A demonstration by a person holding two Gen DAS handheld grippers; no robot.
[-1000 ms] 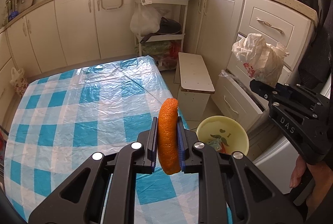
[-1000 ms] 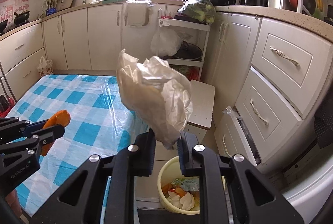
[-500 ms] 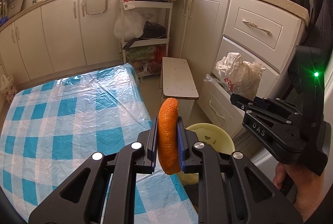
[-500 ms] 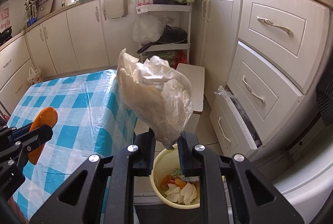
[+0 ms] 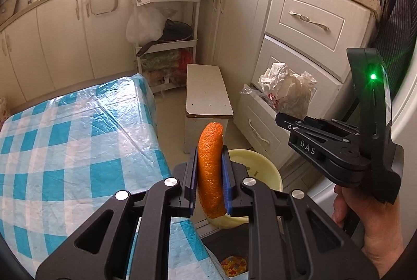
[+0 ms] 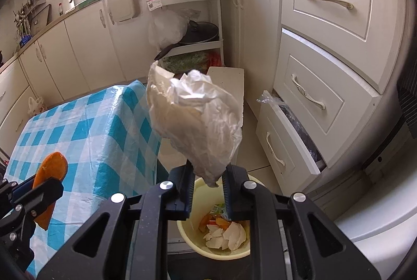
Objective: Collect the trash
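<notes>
A: KITCHEN, midday light. What does the left gripper (image 5: 209, 179) carry?

B: A curved strip of orange peel (image 5: 210, 170), pinched upright between its 2 blue-lined fingers (image 5: 226, 183). Its top pokes above the pads and its lower end hangs below them. The gripper sits past the corner of the table (image 5: 65, 144), which wears a blue-and-white checked cloth under clear plastic.

A: And the right gripper (image 6: 207, 192)?

B: Clamped on the bottom of a crumpled white plastic bag (image 6: 195, 121), which balloons up above the fingers. In the left wrist view the same bag (image 5: 288, 91) sticks up from the right gripper (image 5: 289, 121), with the person's right hand (image 5: 365, 225) around the handle and a green light glowing on the housing.

A: Where is the bin?

B: A pale yellow bucket (image 6: 194, 195) stands on the floor just beside the table's edge, directly below the right gripper. Inside lie white scraps, orange pieces and a printed wrapper. From the left wrist view, the bucket (image 5: 263, 165) shows just behind the peel.

A: Anything else in frame?

B: A white step stool (image 5: 207, 95) near the bucket, cream cabinets, 1 bottom drawer (image 6: 284, 147) standing ajar with plastic film at its edge, and a white corner rack (image 6: 192, 19) holding a dark pan and bagged greens. In the right wrist view, the peel (image 6: 50, 170) appears at the far left over the cloth.
</notes>
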